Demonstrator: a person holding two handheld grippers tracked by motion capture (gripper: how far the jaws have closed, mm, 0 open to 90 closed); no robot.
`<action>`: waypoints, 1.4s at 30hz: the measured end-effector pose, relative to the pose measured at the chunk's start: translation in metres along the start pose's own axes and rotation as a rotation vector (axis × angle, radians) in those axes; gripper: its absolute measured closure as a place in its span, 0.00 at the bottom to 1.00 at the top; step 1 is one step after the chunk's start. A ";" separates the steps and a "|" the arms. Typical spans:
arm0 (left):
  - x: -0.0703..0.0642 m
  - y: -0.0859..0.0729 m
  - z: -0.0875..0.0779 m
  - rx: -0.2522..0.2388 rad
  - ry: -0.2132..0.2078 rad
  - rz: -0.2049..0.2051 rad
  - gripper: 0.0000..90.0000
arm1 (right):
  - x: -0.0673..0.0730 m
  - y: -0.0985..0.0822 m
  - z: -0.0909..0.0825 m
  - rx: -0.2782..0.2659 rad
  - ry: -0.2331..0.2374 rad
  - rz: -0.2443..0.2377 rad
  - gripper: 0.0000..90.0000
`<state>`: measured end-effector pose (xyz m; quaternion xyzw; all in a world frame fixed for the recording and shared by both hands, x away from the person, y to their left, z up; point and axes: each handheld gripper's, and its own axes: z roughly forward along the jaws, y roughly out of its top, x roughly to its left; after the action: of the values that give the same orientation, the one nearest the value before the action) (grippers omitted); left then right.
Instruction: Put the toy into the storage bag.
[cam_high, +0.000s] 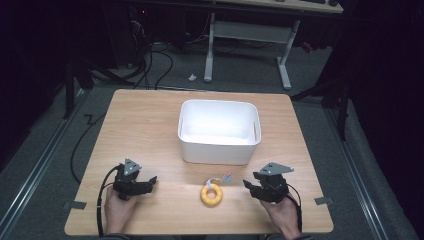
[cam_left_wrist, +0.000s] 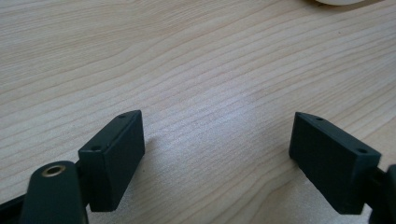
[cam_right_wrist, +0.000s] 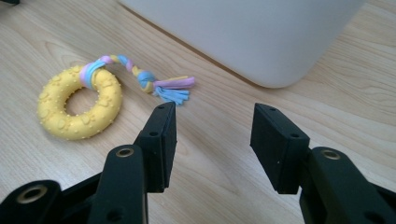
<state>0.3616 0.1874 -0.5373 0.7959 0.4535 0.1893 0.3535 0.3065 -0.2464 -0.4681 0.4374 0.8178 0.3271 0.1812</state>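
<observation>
At the bottom of the high view two hands come in over the near edge of the tabletop (cam_high: 150, 120), each holding a tool. The left tool (cam_high: 150, 183) sits at lower left with its jaws spread wide and nothing between them; in the left gripper view its two black pads stand far apart over bare wood grain. The right tool (cam_high: 248, 185) sits at lower right, jaws parted and released, gripping nothing; in the right gripper view only bare wood lies in the gap. Between the two tools, slightly nearer the right one, lies the yellow ring toy (cam_high: 211, 194), a knobbly ring flat on the wood with a braided pink, blue and yellow tassel (cam_high: 223, 178) knotted to it and trailing toward the upper right. In the right gripper view the toy is at left of frame, apart from the jaws, the tassel's end just beyond the left pad's tip. Nothing stands between either tool and the toy. Beyond it, at the middle of the tabletop, stands a white rectangular bin (cam_high: 219, 131), open at the top and showing nothing inside. The tabletop is pale wood laminate with rounded corners. Farther back the room is dim: grey carpeted floor (cam_high: 330, 160), black cables (cam_high: 150, 65) at upper left, and the white legs of another desk (cam_high: 247, 35) at top centre.
</observation>
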 end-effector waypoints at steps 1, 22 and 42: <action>0.000 0.000 0.000 0.000 0.000 0.000 0.21 | 0.000 0.000 0.000 0.000 0.000 0.000 0.57; 0.000 0.000 0.000 0.000 -0.001 0.000 0.21 | 0.024 0.021 0.017 0.052 0.086 -0.090 0.63; 0.000 0.000 0.000 -0.001 -0.001 -0.001 0.21 | 0.054 0.037 0.048 0.139 0.176 -0.172 0.66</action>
<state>0.3617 0.1876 -0.5373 0.7956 0.4537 0.1888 0.3543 0.3271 -0.1687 -0.4775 0.3469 0.8857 0.2900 0.1056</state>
